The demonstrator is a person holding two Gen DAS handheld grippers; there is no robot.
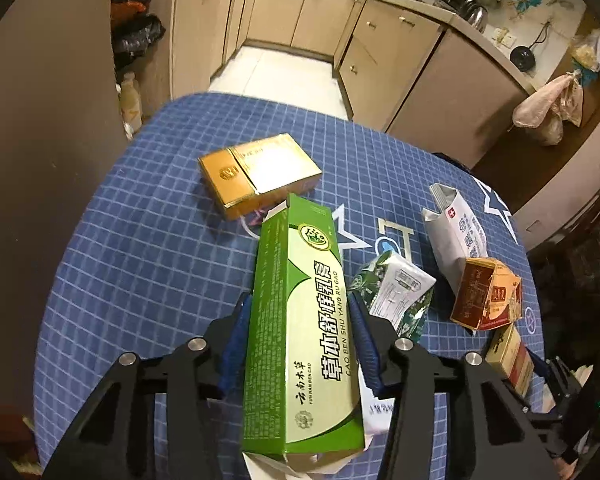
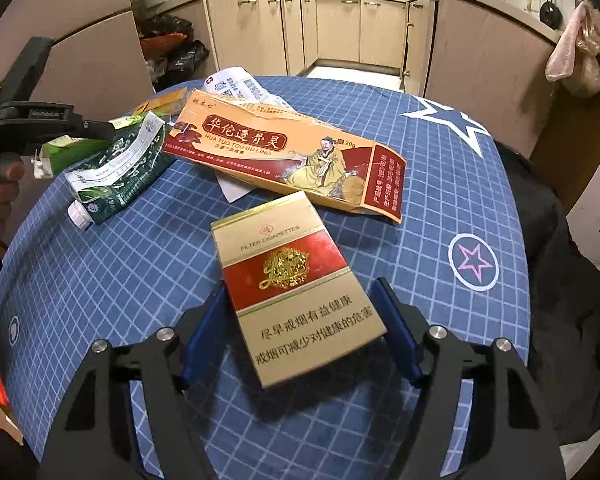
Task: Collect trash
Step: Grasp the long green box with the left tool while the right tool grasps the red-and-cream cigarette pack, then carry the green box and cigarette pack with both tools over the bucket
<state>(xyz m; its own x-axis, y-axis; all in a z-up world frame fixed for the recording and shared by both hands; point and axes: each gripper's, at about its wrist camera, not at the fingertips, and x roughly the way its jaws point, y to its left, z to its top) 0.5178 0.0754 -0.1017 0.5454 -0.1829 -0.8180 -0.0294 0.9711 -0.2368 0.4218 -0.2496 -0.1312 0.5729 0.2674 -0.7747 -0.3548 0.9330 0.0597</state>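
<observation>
Jaws of the left gripper (image 1: 300,308) clench a green carton (image 1: 300,320); those of the right gripper (image 2: 298,300) straddle a cigarette pack (image 2: 296,284), contact unclear. Collecting looks barely begun: an orange carton (image 2: 292,152), crushed tube (image 2: 120,172) and gold box (image 1: 260,172) litter the blue worktop (image 2: 120,280).

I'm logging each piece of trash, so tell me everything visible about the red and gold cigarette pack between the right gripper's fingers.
The red and gold cigarette pack is a flat rectangular cardboard box: gold top reading FILTER CIGARETTES, a red band with a gold emblem, and a gold lower half with Chinese text. It looks closed and uncrushed. It lies between the right gripper's blue pads, above the blue checked tablecloth; whether the pads press it is unclear.
</observation>
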